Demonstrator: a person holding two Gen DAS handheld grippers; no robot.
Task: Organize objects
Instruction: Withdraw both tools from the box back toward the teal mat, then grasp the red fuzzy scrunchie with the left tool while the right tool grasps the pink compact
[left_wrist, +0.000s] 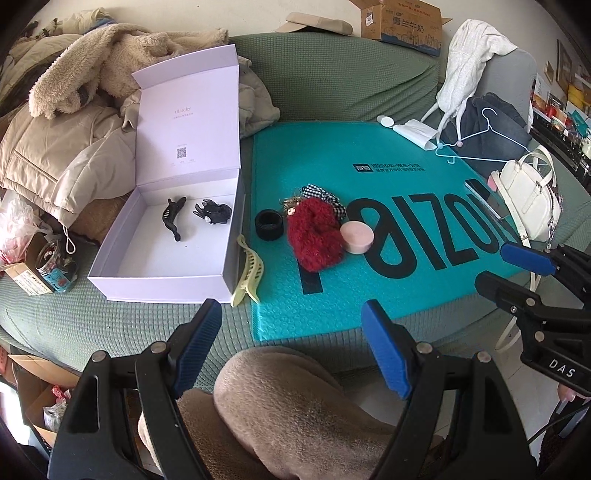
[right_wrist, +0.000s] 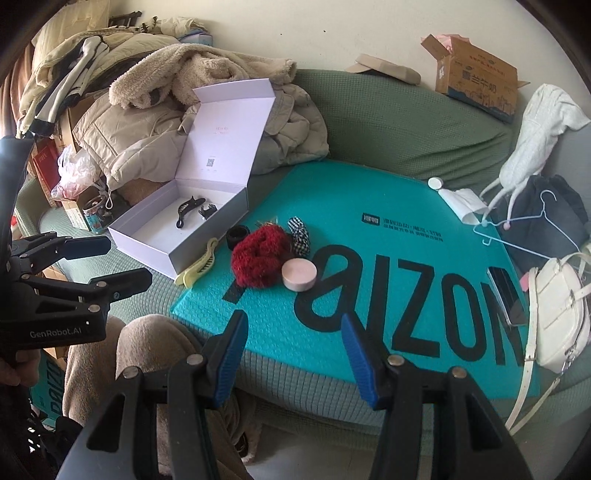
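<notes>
An open lavender box (left_wrist: 122, 266) (right_wrist: 147, 243) sits on the green sofa with two black hair clips (left_wrist: 173, 216) (left_wrist: 213, 213) inside. A yellow hair clip (left_wrist: 249, 271) (right_wrist: 199, 267) lies just outside its right wall. On the teal mailer (left_wrist: 369, 295) (right_wrist: 369, 229) lie a black hair band roll (left_wrist: 269, 225) (right_wrist: 236, 236), a red fluffy scrunchie (left_wrist: 314, 236) (right_wrist: 258, 262), a checked scrunchie (right_wrist: 299, 234) and a pink round case (left_wrist: 356, 237) (right_wrist: 299, 274). My left gripper (left_wrist: 291, 334) and my right gripper (right_wrist: 293, 345) are both open and empty, held back near the sofa's front edge.
Piled coats (left_wrist: 74, 122) lie behind the box. A white handbag (left_wrist: 532, 199) (right_wrist: 561, 314), a phone (right_wrist: 508, 295), a blue hanger (left_wrist: 484, 140) and a white tube (left_wrist: 410, 133) sit at the right. A jar (left_wrist: 55, 266) stands left of the box. My knee (left_wrist: 280, 406) is below.
</notes>
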